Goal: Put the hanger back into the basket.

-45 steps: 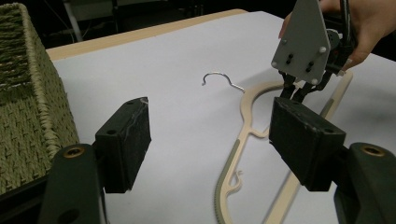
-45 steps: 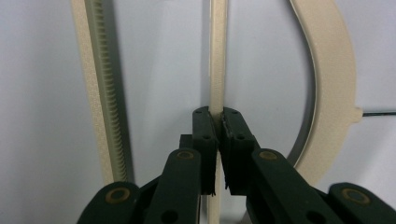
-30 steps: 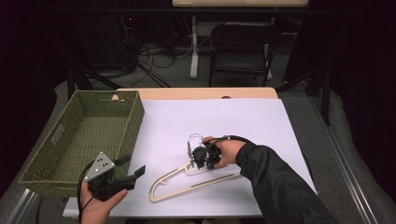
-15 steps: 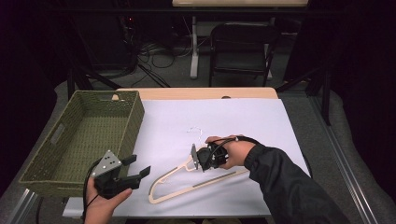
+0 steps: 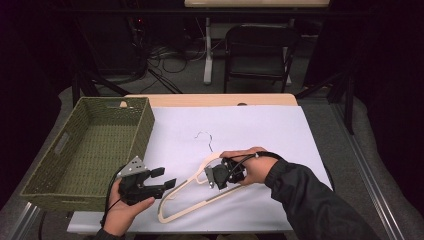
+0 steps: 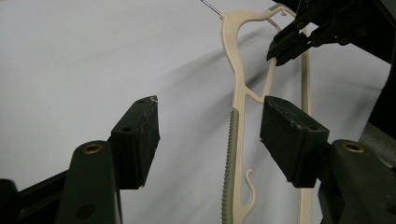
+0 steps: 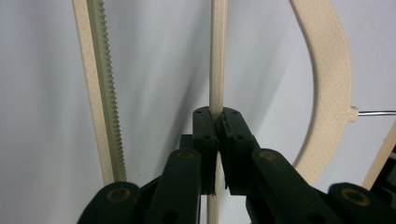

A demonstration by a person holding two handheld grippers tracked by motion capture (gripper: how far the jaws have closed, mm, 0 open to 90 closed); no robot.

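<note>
A cream plastic hanger (image 5: 197, 206) with a thin metal hook (image 5: 204, 136) lies tilted over the white table cover. My right gripper (image 5: 212, 177) is shut on its thin bar (image 7: 217, 56), holding that end a little off the sheet. The right gripper view has those jaws (image 7: 217, 122) clamped on the bar, with the toothed bar (image 7: 105, 93) to the left. My left gripper (image 5: 166, 177) sits at the hanger's near left end. It is open, and its jaws have just been closing. In the left gripper view the hanger's toothed arm (image 6: 236, 93) lies between the jaws (image 6: 210, 135), untouched.
A green woven basket (image 5: 142, 127) stands on the table's left side, close behind the left hand. The white sheet (image 5: 260, 130) covers most of the table. A dark folding chair (image 5: 257, 50) and cables are on the floor beyond the far edge.
The left gripper has moved right, up to the hanger's end, and its jaws have narrowed. The right gripper has raised the hanger's hook end and drawn slightly toward the person.
</note>
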